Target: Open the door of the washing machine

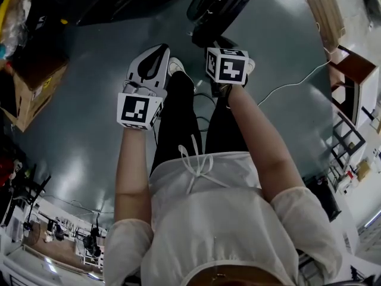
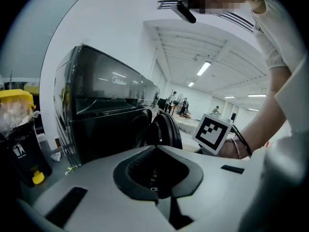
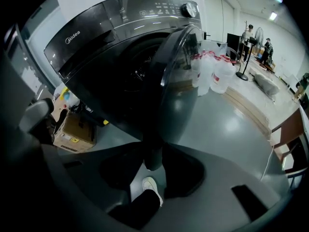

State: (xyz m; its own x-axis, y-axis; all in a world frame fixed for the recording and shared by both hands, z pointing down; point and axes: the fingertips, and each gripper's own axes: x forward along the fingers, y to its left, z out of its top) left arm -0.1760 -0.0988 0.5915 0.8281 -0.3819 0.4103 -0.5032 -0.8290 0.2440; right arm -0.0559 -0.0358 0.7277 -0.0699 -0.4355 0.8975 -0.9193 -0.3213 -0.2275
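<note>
The dark front-loading washing machine [image 3: 104, 42] stands with its round door [image 3: 176, 81] swung open, edge-on to the right gripper view. My right gripper [image 3: 150, 172] points steeply down at the floor. Its jaws stand apart, with floor and a white shoe [image 3: 150, 186] showing between them. The door's lower edge hangs in line with that gap; contact cannot be made out. In the head view only its marker cube [image 1: 227, 65] shows, just below the door [image 1: 221, 8]. My left gripper [image 1: 161, 51] is shut and empty, aimed at the machine [image 2: 101, 110] and door [image 2: 167, 128].
A cardboard box [image 1: 30, 91] sits on the floor left of the machine. A black bin with a yellow lid [image 2: 18, 139] stands nearby. Clear water bottles [image 3: 212, 74] stand beyond the door. A white cable [image 1: 292, 83] runs across the floor toward wooden furniture [image 1: 352, 70].
</note>
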